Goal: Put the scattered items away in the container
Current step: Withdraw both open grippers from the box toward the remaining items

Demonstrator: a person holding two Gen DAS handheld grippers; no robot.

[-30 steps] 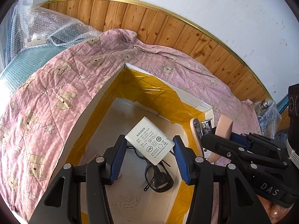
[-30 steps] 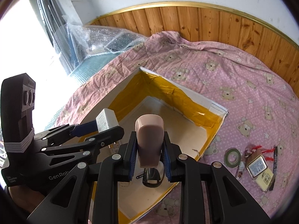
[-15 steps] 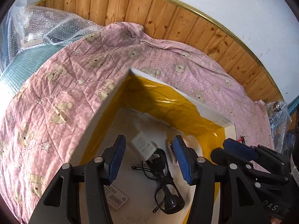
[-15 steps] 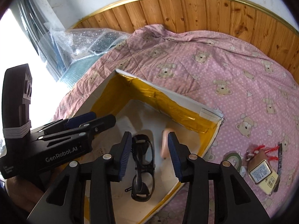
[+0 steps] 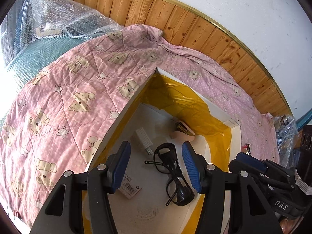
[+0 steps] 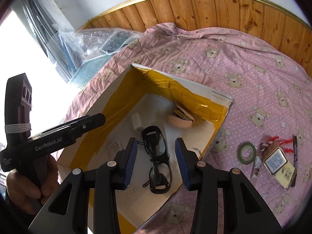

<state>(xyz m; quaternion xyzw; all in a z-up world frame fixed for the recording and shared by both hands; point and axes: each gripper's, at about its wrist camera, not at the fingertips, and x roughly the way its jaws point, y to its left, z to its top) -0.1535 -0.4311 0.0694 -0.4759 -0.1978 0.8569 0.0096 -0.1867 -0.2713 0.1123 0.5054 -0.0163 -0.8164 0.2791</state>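
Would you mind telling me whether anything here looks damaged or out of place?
The box looks worn: its right corner is torn and frayed. The tape roll and tin lie outside it on the quilt.

Both grippers are held side by side, angled downward. The left gripper (image 5: 156, 165) is spread wide, nothing between its fingers. The right gripper (image 6: 155, 160) is likewise spread, empty.
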